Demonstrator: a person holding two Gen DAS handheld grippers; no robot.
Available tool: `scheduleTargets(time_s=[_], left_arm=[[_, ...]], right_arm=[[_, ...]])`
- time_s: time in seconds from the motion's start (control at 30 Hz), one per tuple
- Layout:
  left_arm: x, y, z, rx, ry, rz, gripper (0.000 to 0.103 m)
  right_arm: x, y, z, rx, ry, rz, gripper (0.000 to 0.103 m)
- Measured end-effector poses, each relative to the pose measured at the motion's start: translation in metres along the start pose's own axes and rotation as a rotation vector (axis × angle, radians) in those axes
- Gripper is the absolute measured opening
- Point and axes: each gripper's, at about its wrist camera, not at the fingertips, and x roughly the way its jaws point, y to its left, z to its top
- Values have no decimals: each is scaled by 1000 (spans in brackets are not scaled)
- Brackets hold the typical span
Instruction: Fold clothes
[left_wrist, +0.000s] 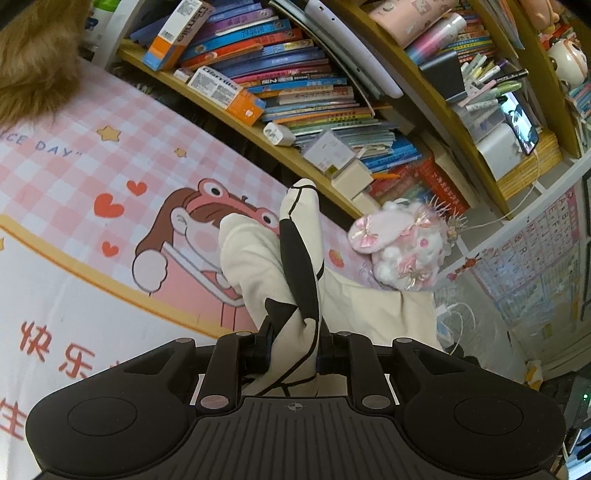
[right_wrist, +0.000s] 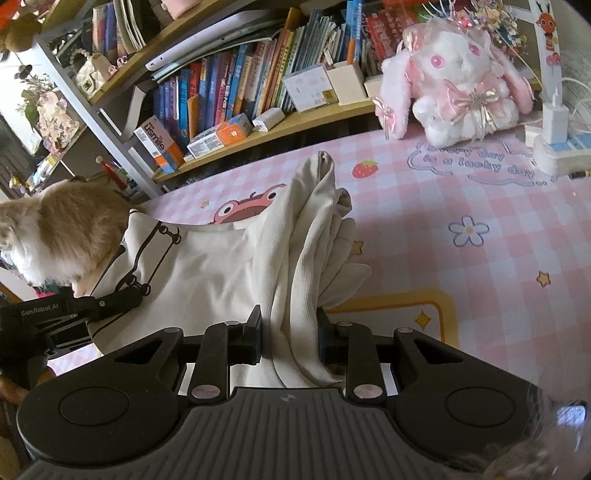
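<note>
A cream garment with black line print (left_wrist: 280, 273) is held up over the pink checked mat (left_wrist: 92, 177). My left gripper (left_wrist: 293, 345) is shut on a bunched, black-printed edge of it. In the right wrist view the same garment (right_wrist: 207, 273) stretches between both grippers. My right gripper (right_wrist: 290, 341) is shut on a gathered ribbed cream fold. The left gripper (right_wrist: 110, 301) shows at the far left of that view, pinching the printed corner.
A fluffy tan and white cat (right_wrist: 62, 229) stands at the mat's left edge, close to the left gripper. A pink plush rabbit (right_wrist: 458, 77) and a power strip (right_wrist: 557, 147) sit at the back. Bookshelves (left_wrist: 280, 85) run along the far side.
</note>
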Motion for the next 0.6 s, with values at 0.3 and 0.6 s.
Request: scheduleTargets(time_s=[0.3,0.6], left_arm=[[19,5,38,16,-4,-11,18],[60,14,99,30,-18,-48,18]], right_arm=[[18,10,31,-36,-16,6,24],[55,7,86,-26,-39,15,24]])
